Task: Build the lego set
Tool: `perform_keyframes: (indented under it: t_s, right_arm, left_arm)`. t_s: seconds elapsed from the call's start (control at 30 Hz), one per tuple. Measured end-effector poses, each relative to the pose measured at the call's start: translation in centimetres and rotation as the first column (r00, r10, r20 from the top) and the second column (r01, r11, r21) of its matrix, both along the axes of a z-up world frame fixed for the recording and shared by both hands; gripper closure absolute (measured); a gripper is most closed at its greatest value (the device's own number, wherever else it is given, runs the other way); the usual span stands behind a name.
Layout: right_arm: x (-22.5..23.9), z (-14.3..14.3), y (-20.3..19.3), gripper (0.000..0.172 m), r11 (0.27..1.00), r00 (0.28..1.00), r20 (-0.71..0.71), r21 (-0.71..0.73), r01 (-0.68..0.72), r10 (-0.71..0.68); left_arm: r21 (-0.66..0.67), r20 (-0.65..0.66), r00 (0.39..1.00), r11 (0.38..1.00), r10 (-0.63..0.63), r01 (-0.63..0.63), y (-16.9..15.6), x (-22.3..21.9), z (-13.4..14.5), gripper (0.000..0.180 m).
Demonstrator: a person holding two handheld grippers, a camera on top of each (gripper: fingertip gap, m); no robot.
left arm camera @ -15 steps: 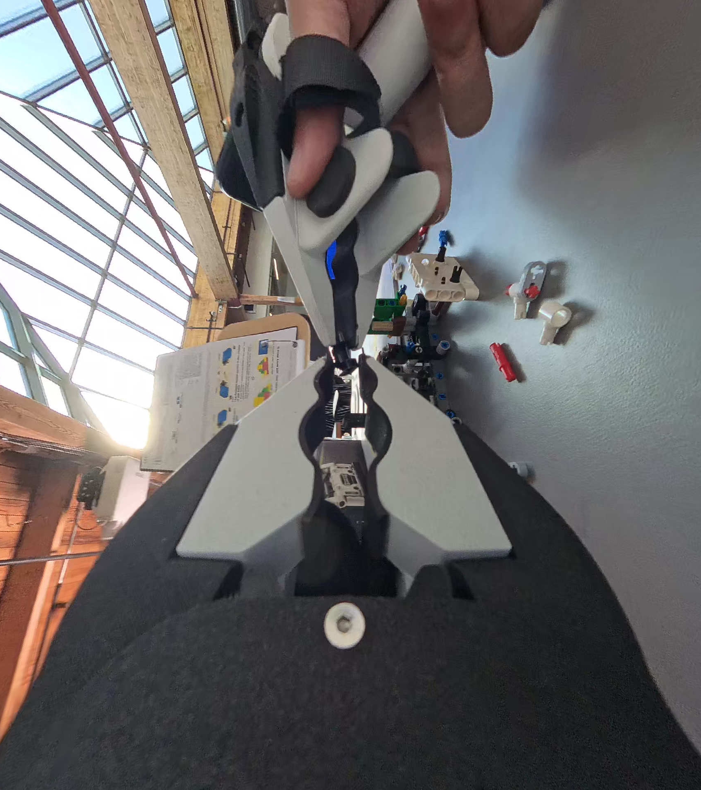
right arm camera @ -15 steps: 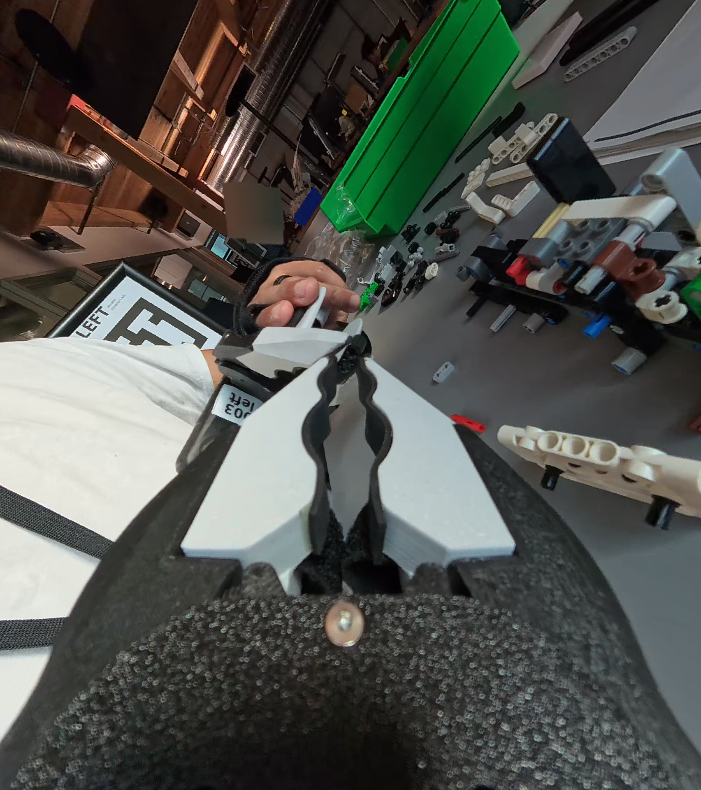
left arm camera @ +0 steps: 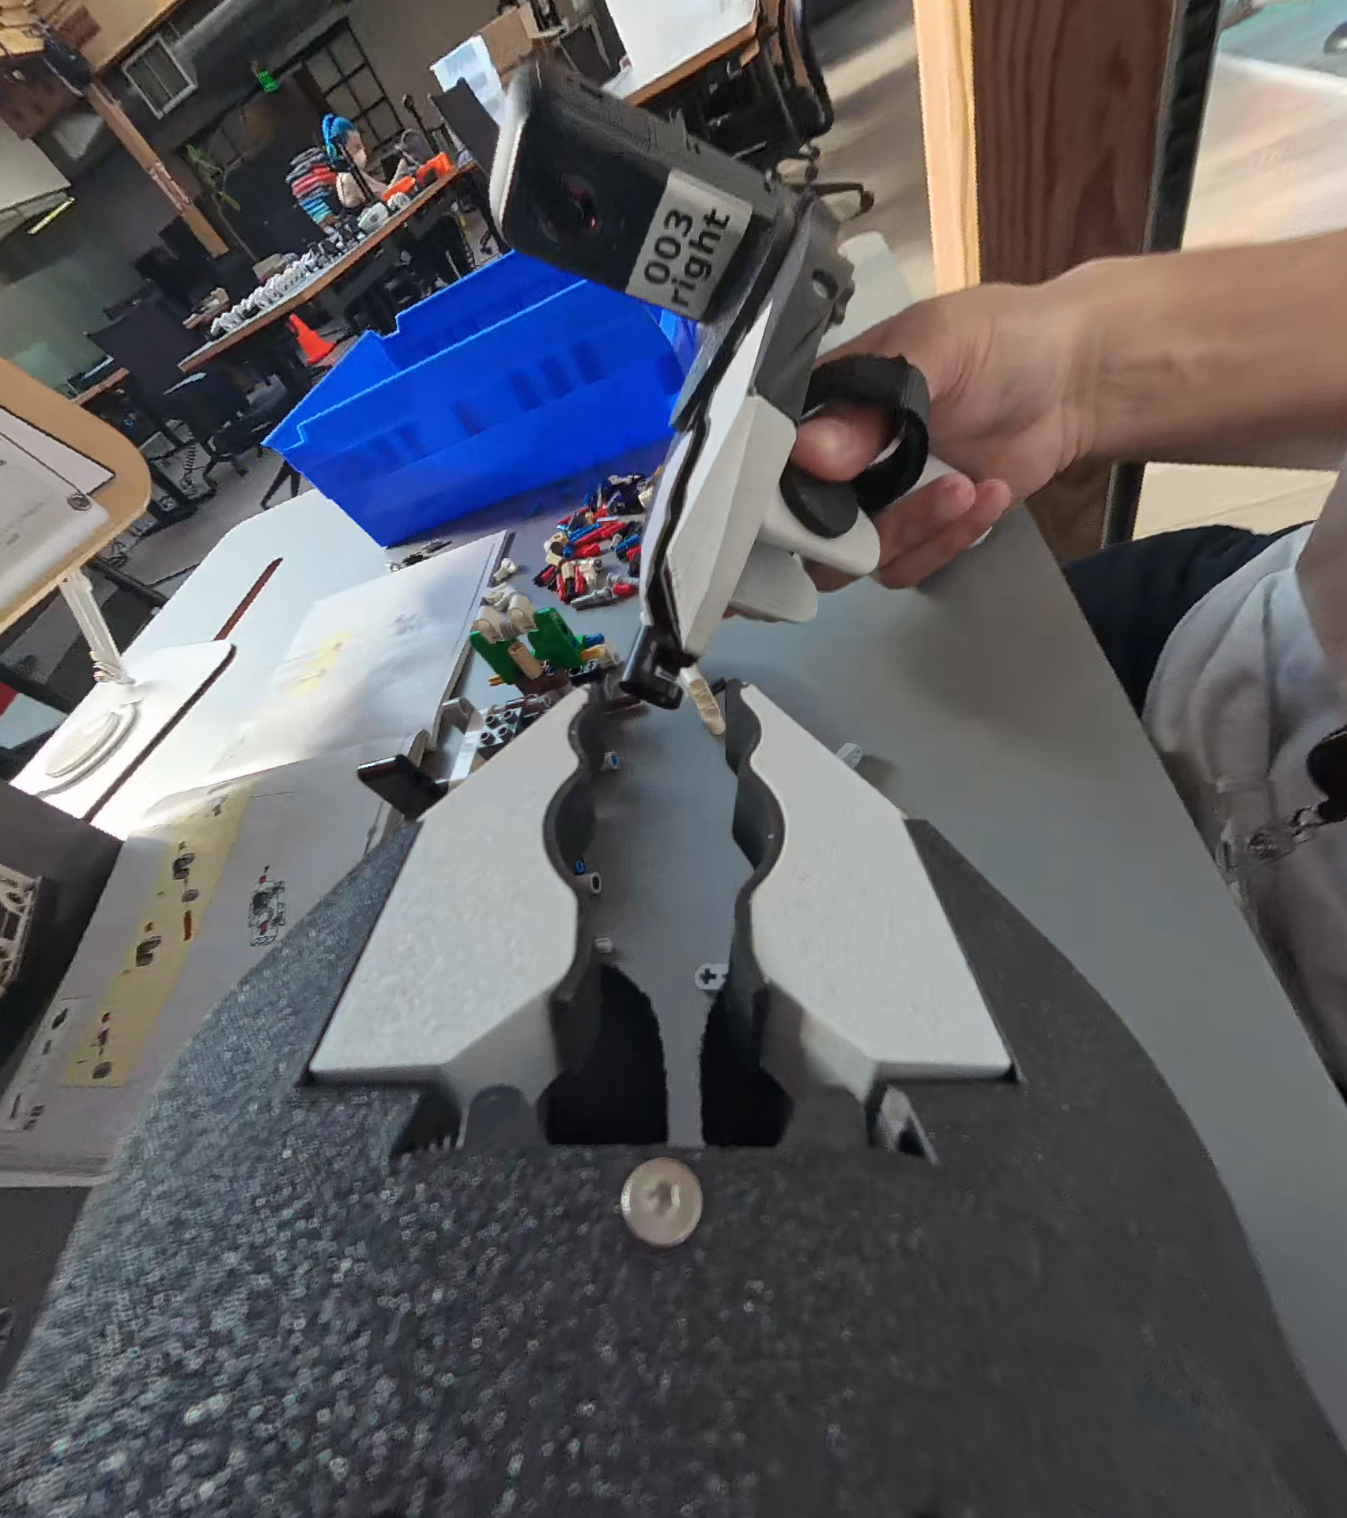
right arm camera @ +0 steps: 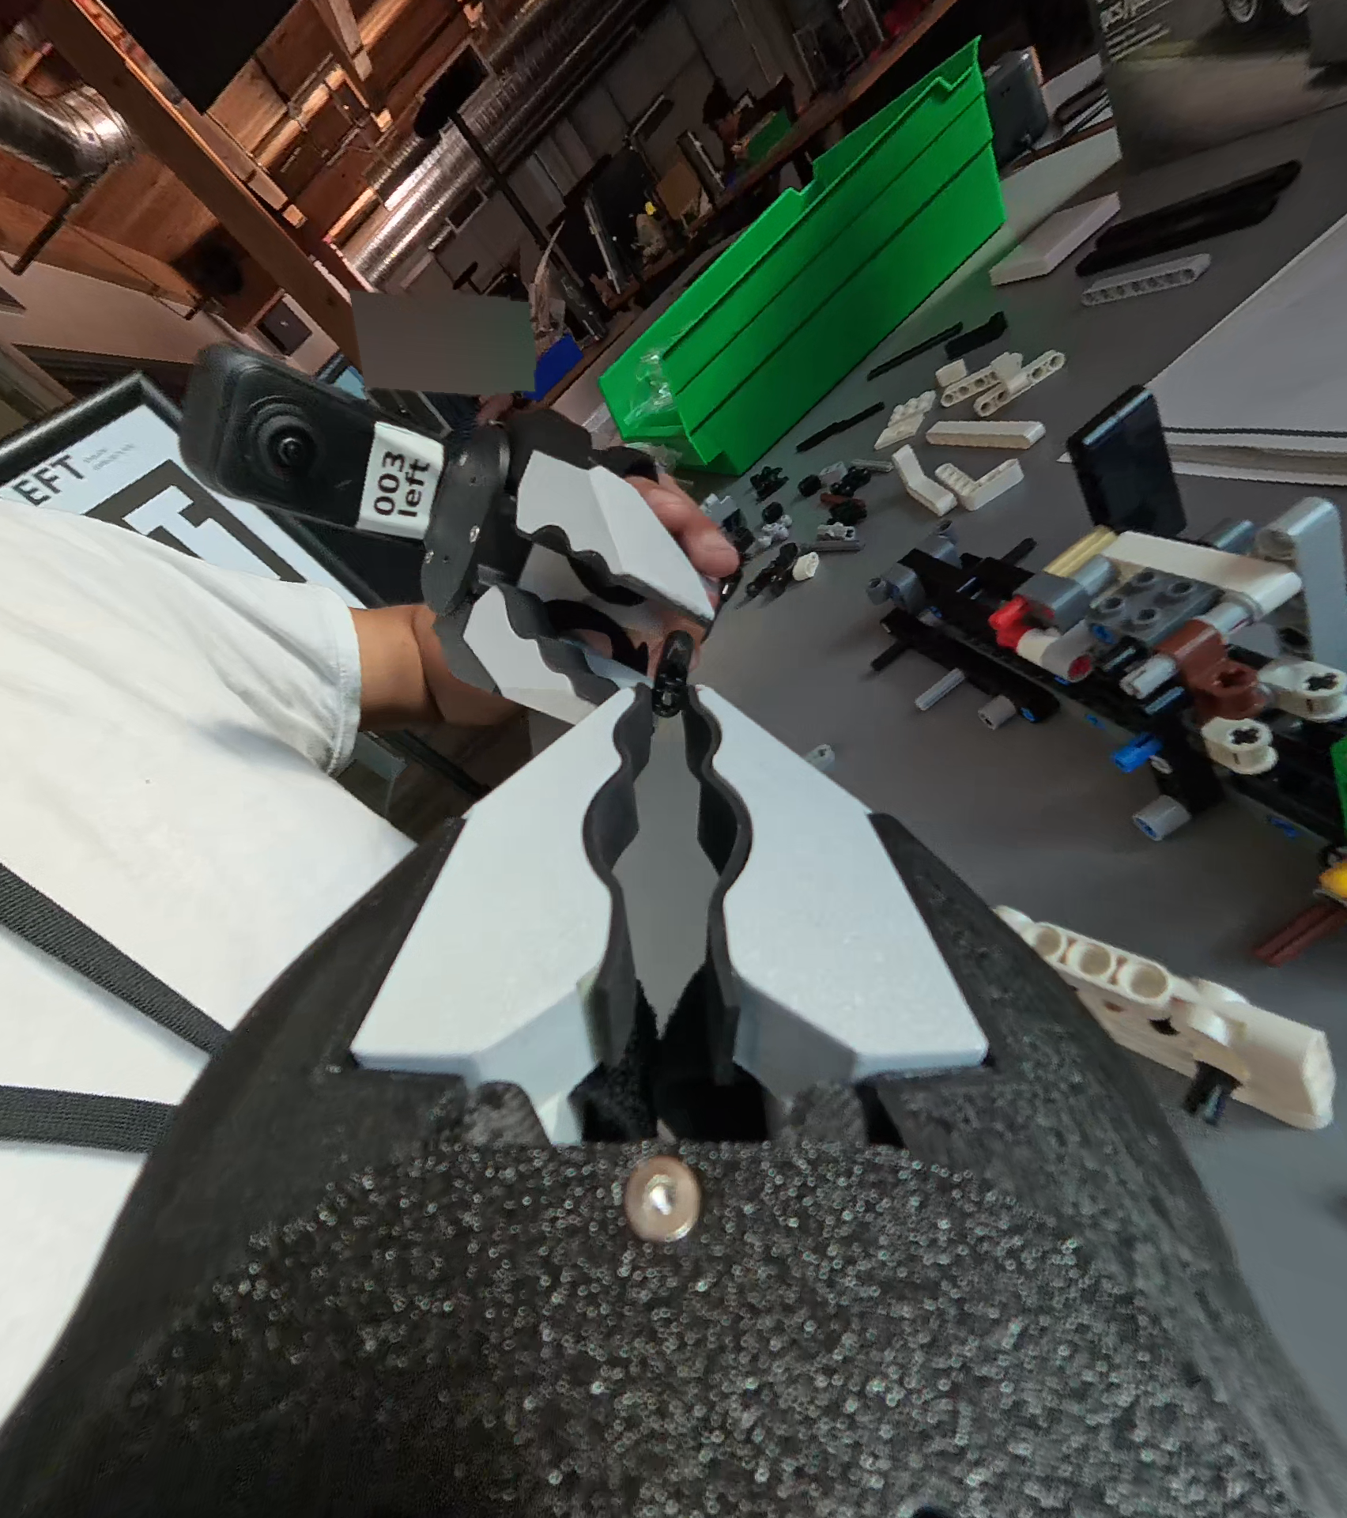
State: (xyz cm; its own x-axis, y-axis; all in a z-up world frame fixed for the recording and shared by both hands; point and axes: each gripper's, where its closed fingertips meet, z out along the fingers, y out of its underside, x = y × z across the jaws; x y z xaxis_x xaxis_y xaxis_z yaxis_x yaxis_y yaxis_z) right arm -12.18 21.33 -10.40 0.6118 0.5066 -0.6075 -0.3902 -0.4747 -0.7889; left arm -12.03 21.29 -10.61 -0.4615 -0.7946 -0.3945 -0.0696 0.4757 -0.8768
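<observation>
Blue bin [left arm camera: 489, 411] behind scattered pieces; green bin [right arm camera: 818, 271]; booklet [left arm camera: 374, 657] on grey table [left arm camera: 982, 780].

Two handheld grippers: left gripper [right arm camera: 678, 637], right gripper [left arm camera: 658, 686]. One blue bin [left arm camera: 481, 402], one green bin [right arm camera: 818, 271]. One partly built brick model [right arm camera: 1146, 649]. One loose cream beam [right arm camera: 1146, 1018]. Small loose pins [left arm camera: 592, 542]: too many and too small to count

A workshop: timber beams [right arm camera: 161, 140], metal ducting [right arm camera: 424, 189], parts bins [right arm camera: 818, 271].
</observation>
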Motion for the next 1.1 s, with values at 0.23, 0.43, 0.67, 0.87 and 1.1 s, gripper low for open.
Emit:
perform_keyframes:
  t_s: [0.23, 0.43, 0.67, 0.87, 1.1]
  right_arm:
    - [-2.3, 1.1, -0.7, 0.166, 0.976, 0.946, -0.254, -0.03, -0.214, 0.2]
    - [-2.6, 0.4, -0.8, 0.166, 0.968, 0.942, -0.256, -0.073, -0.241, 0.215]
    - [-2.7, 0.8, -1.1, 0.166, 0.959, 0.917, -0.317, -0.065, -0.274, 0.241]
    - [-2.7, 0.9, -1.1, 0.165, 0.956, 0.909, -0.333, -0.06, -0.286, 0.251]
    - [0.2, -0.5, -1.3, 0.156, 0.997, 0.999, -0.037, -0.069, -0.034, 0.032]
  left_arm:
    - [-0.092, 0.02, 0.993, 0.989, -0.116, 0.117, -0.8, -1.6, 1.3, 0.155]
    - [-0.031, 0.021, 0.991, 0.99, -0.134, 0.135, -1.2, -1.9, 1.0, 0.168]
    - [-0.019, 0.027, 0.99, 0.99, -0.138, 0.139, -1.4, -2.1, 0.8, 0.166]
    - [-0.013, 0.032, 0.992, 0.992, -0.125, 0.126, -1.3, -2.1, 1.1, 0.168]
    - [0.182, 0.004, 1.0, 0.983, 0.005, -0.006, 1.0, -1.3, -0.4, 0.168]
